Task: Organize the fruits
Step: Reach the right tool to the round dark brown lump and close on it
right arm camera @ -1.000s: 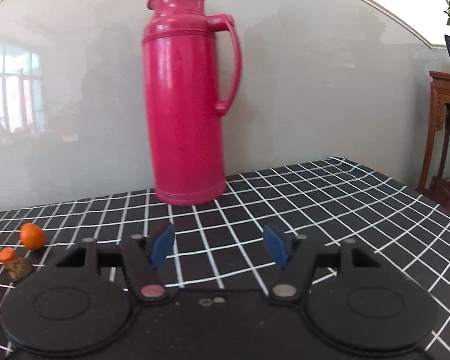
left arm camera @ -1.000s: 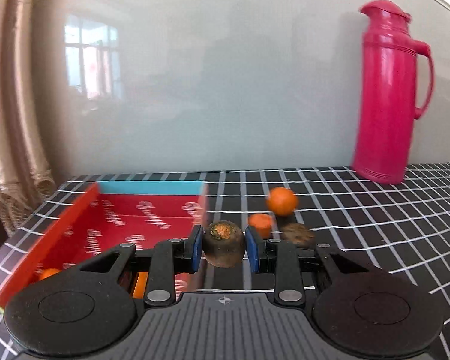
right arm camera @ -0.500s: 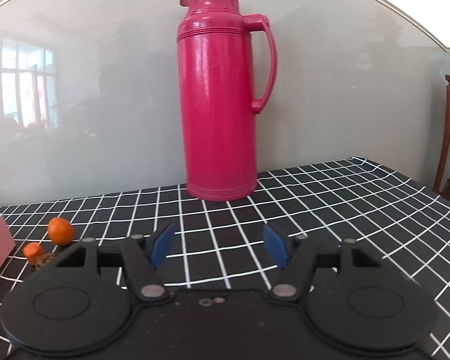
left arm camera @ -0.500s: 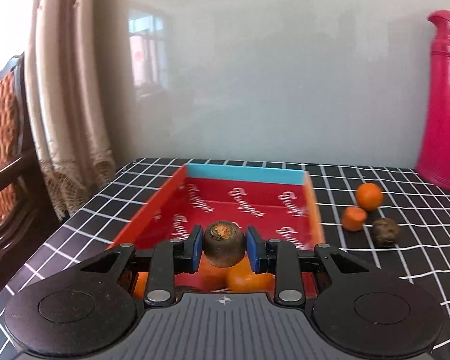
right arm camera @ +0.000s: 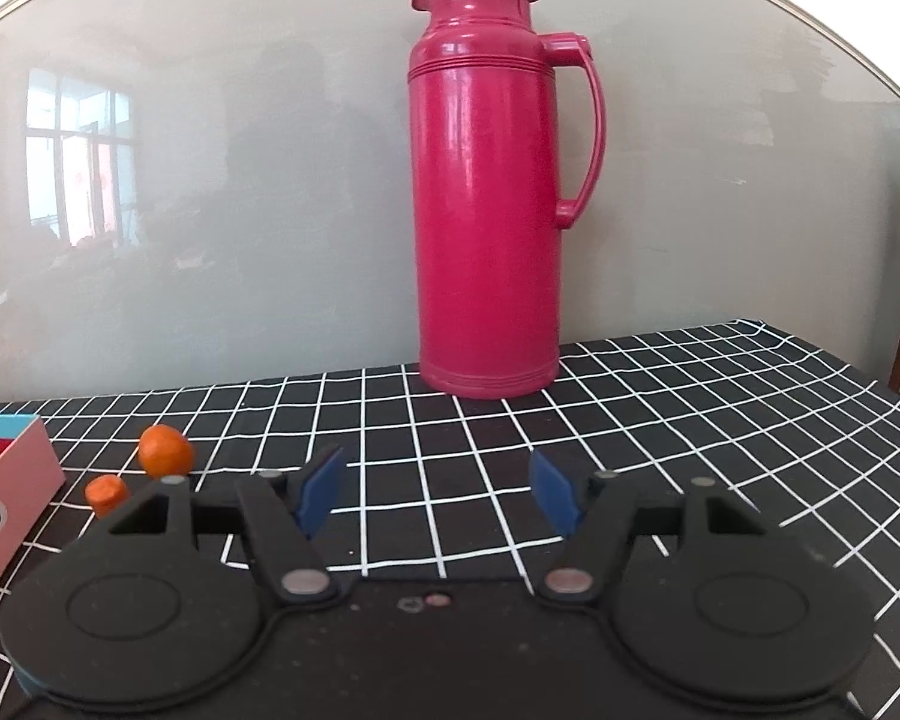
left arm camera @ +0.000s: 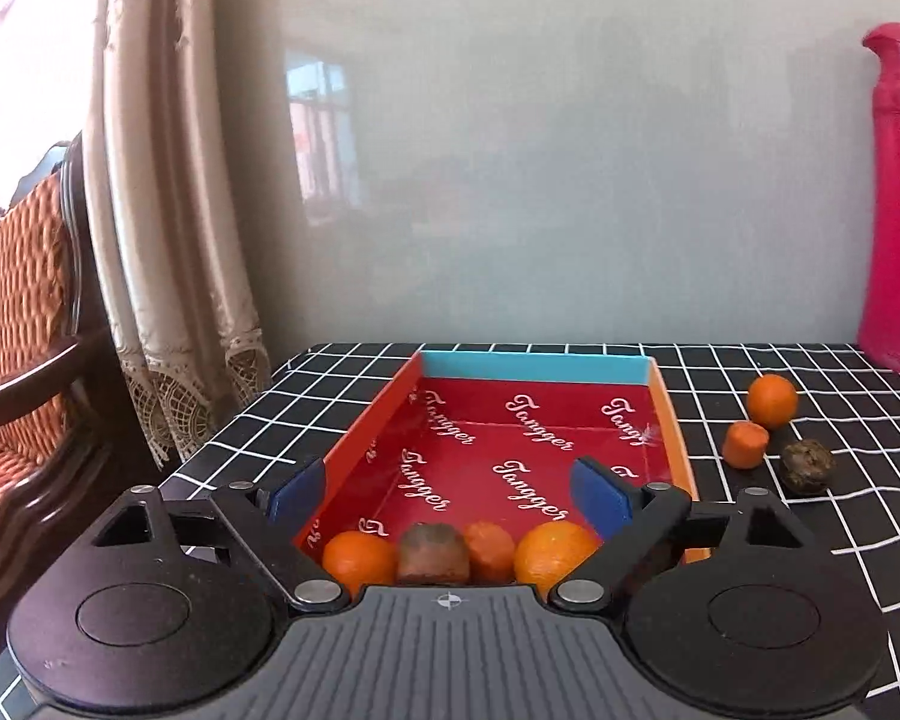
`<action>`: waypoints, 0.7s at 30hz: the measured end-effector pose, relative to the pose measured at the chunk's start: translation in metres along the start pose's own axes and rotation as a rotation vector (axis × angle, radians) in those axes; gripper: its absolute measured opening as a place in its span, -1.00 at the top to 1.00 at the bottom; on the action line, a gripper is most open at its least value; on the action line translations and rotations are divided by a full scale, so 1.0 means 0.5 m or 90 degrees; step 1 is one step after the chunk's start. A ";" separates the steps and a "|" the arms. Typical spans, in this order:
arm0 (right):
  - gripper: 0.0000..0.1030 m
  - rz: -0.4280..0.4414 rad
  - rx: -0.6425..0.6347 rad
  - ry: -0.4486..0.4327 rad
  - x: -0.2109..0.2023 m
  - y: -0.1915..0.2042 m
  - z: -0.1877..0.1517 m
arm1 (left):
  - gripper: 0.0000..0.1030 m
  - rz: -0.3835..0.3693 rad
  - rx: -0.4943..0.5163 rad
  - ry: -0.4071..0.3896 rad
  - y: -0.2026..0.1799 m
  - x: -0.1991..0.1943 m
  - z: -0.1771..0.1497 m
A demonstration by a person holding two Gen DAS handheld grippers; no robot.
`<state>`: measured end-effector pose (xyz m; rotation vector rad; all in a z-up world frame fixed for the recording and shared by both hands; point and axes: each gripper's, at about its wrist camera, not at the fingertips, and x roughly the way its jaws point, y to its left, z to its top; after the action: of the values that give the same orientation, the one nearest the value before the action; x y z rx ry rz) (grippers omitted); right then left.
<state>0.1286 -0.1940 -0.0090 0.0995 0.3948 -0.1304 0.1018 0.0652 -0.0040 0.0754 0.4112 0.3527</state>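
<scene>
Now, from the left wrist camera, the left gripper (left arm camera: 450, 495) hangs over the near end of the red box (left arm camera: 669, 420), its jaws having just swung wide apart with nothing between the blue pads. Below them, along the box's near wall, lie four fruits in a row: an orange (left arm camera: 357, 558) at 9 o'clock, the brown fruit (left arm camera: 433, 552) beside it, a small orange piece (left arm camera: 489, 547), and a larger orange (left arm camera: 555, 555) at 3 o'clock. Outside the box, toward 2 o'clock on the checked tablecloth (left arm camera: 810, 540), sit another orange (left arm camera: 771, 399), an orange stub (left arm camera: 745, 444) and a dark wrinkled fruit (left arm camera: 809, 466), close together.

From the right wrist camera, the right gripper (right arm camera: 438, 495) stands parted and empty above the cloth. A pink thermos (right arm camera: 489, 210) stands upright at 12 o'clock; the loose orange (right arm camera: 163, 450) and stub (right arm camera: 106, 492) lie at 9 o'clock, by the box's corner (right arm camera: 6, 480).
</scene>
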 end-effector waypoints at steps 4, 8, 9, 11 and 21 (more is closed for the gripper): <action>-0.30 -0.001 0.000 -0.001 0.000 0.001 0.000 | -0.71 -0.006 0.000 -0.001 -0.005 -0.003 0.003; -0.30 0.003 0.000 0.000 0.000 0.001 0.001 | -0.71 -0.009 0.004 0.000 -0.007 -0.004 0.001; -0.30 0.003 0.000 -0.001 -0.001 0.002 0.001 | -0.71 -0.009 0.004 0.000 -0.007 -0.005 0.002; -0.30 0.003 0.000 -0.003 -0.002 0.002 0.001 | -0.71 -0.009 0.005 -0.001 -0.008 -0.005 0.001; -0.38 0.046 -0.014 -0.007 -0.001 0.032 0.002 | -0.71 -0.004 -0.004 -0.015 0.005 -0.011 0.002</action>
<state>0.1308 -0.1784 -0.0067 0.0907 0.3815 -0.0544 0.0968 0.0657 -0.0009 0.0724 0.3877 0.3465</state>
